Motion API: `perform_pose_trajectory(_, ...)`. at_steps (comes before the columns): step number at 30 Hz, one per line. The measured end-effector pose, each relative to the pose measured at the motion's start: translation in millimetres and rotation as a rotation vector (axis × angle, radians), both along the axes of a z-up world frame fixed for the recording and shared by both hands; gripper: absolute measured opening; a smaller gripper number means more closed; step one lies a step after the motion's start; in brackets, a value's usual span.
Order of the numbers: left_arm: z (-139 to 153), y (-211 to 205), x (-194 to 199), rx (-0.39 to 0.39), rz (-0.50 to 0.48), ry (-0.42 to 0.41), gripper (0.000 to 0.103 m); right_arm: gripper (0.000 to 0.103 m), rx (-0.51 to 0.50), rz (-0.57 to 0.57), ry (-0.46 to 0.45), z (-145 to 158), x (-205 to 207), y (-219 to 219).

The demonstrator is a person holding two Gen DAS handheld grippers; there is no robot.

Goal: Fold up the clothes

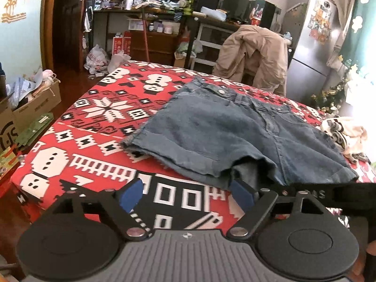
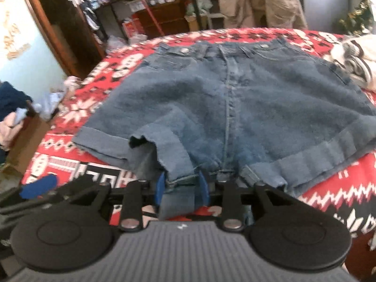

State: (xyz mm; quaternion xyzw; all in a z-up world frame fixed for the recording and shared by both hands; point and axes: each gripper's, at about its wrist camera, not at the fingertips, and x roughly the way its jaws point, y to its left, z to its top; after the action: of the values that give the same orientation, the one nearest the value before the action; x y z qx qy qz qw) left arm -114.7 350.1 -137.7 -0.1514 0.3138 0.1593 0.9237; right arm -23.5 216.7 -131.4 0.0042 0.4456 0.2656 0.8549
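At the lower left of the left wrist view, the left gripper [image 1: 186, 196] hung with its blue pads spread wide apart over the red patterned blanket [image 1: 77, 127], holding nothing. Right of centre the denim shorts [image 1: 225, 131] lay flat, waistband toward the top. In the right wrist view, the right gripper [image 2: 182, 189] was clamped on the shorts' near cuffed hem at lower centre.
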Motion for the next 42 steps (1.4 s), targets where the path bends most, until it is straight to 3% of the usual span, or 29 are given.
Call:
perform_pose_trajectory(7, -2, 14, -3, 0.065, 0.026, -0.010, 0.089, 0.032, 0.007, -0.054, 0.030, -1, -3, -23)
perform_pose_trajectory(12, -1, 33, 1, 0.068, 0.036, 0.002, 0.089, 0.033, 0.005, -0.018, 0.059, -4, 2, -10)
perform_pose_trajectory(13, -2, 37, 2, 0.076, 0.037, 0.007, 0.088, 0.031, -0.008, -0.007, 0.072, -6, 2, -6)
perform_pose_trajectory(14, -3, 39, 5, 0.092, 0.029, 0.017, 0.087, 0.020, -0.021, 0.005, 0.082, -8, 2, -3)
perform_pose_trajectory(17, -8, 47, 15, 0.141, 0.007, 0.049, 0.074, 0.010, -0.041, 0.042, 0.052, -5, -4, -4)
perform_pose_trajectory(22, -16, 60, 30, 0.222, -0.030, 0.102, 0.044, 0.008, -0.019, -0.004, 0.041, 8, 0, -30)
perform_pose_trajectory(24, -19, 66, 36, 0.254, -0.045, 0.124, 0.039, 0.008, -0.007, -0.034, 0.034, 12, 5, -43)
perform_pose_trajectory(38, -14, 70, 52, 0.281, -0.032, 0.113, 0.040, 0.005, 0.032, -0.087, 0.059, 12, 19, -65)
perform_pose_trajectory(42, -8, 77, 53, 0.283, 0.012, 0.090, 0.040, 0.004, 0.028, -0.097, 0.061, 10, 19, -66)
